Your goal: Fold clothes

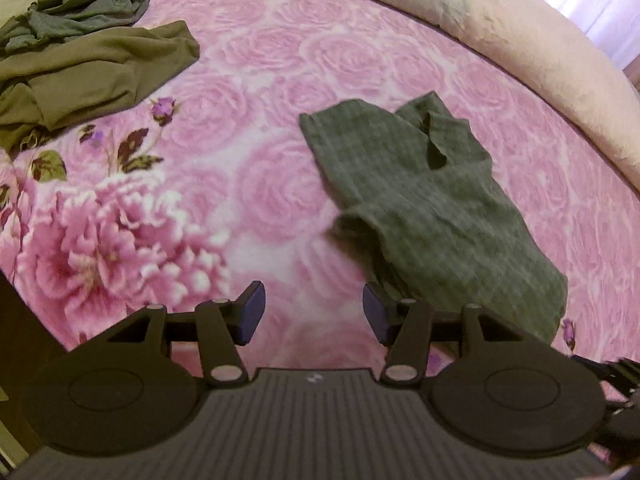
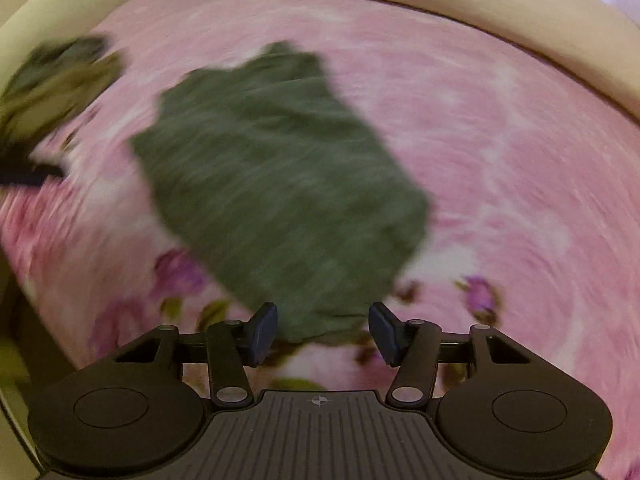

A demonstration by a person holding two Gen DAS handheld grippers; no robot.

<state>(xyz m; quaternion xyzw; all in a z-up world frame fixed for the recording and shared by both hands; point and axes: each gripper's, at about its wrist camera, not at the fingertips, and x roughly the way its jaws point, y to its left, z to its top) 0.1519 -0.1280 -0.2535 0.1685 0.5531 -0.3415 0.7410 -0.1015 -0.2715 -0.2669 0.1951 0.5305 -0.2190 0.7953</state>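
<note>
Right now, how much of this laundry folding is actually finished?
Not much. The grey-green garment lies partly doubled over on the pink floral bedspread, still rumpled. Neither tool holds anything: the left gripper and right gripper both stand open above the bed. Left to do: squaring that piece, then the olive heap of crumpled clothes, which looks untouched.

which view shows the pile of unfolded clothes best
The left wrist view. There the pile of olive and grey-green clothes lies sharp at upper left on the pink floral bedspread, folds visible. The right wrist view catches it only as a motion-blurred smear at its left edge.
</note>
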